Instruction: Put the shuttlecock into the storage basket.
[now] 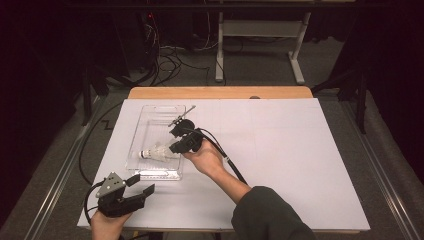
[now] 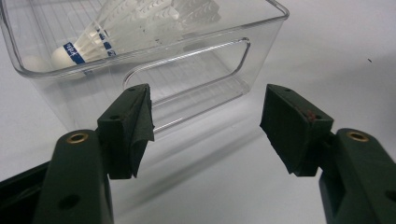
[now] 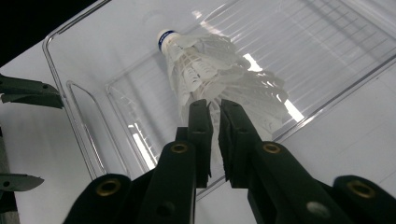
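One white sheet [image 1: 280, 165] covers the wooden table [image 1: 220, 92], with dark floor, cables and a desk frame across the top of the frame; most of the sheet's centre and right lies bare. Left of centre, a clear tray [image 1: 150, 112] holds a white shuttlecock [image 1: 156, 152], its feather skirt pinched in the right gripper's [image 1: 175, 139] nearly closed jaws. At lower left, near the sheet's edge, the left gripper [image 1: 141, 184] rests with jaws wide, holding nothing.

The room is dark. A white sheet [image 1: 280, 150] covers the worktop [image 1: 220, 92], and wood shows along its far edge. Past that edge, the grey floor [image 1: 260, 65] holds tangled cables [image 1: 167, 57] and white table legs [image 1: 295, 55].
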